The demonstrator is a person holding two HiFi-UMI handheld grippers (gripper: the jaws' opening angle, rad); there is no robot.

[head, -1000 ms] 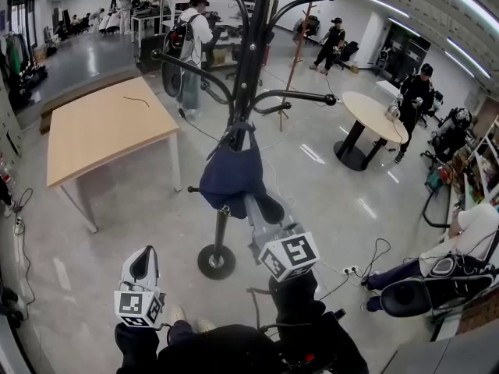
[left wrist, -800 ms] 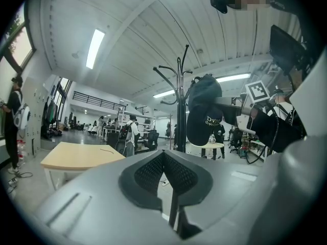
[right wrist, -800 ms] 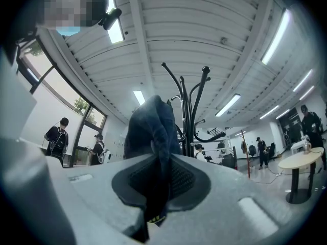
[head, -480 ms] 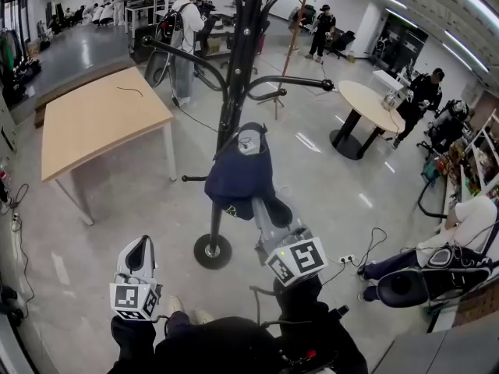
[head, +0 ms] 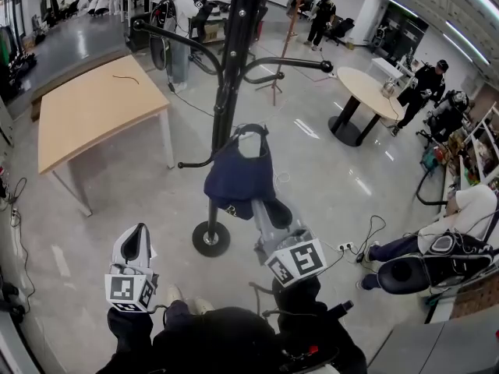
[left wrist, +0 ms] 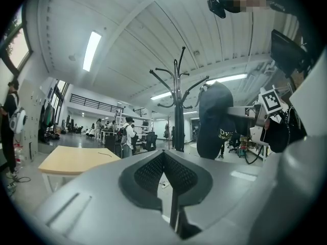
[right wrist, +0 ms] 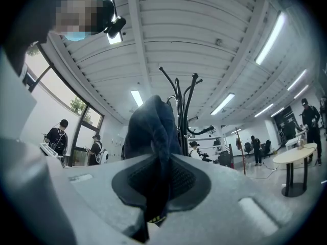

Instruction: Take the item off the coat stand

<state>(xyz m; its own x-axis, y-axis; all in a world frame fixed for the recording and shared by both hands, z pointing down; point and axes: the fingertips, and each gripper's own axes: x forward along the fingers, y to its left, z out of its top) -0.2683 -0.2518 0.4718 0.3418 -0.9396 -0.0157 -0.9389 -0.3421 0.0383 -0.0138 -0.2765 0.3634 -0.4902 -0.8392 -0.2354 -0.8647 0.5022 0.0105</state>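
Navy fabric cap (head: 236, 179) was clamped in the right tool (head: 262, 208), beside the black metal coat stand (head: 227, 92); the left tool (head: 137, 241) was closed and empty.

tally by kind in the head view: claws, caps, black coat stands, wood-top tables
claws: 2, left claw, right claw
cap: 1
black coat stand: 1
wood-top tables: 2, rectangular table, round table
total: 6
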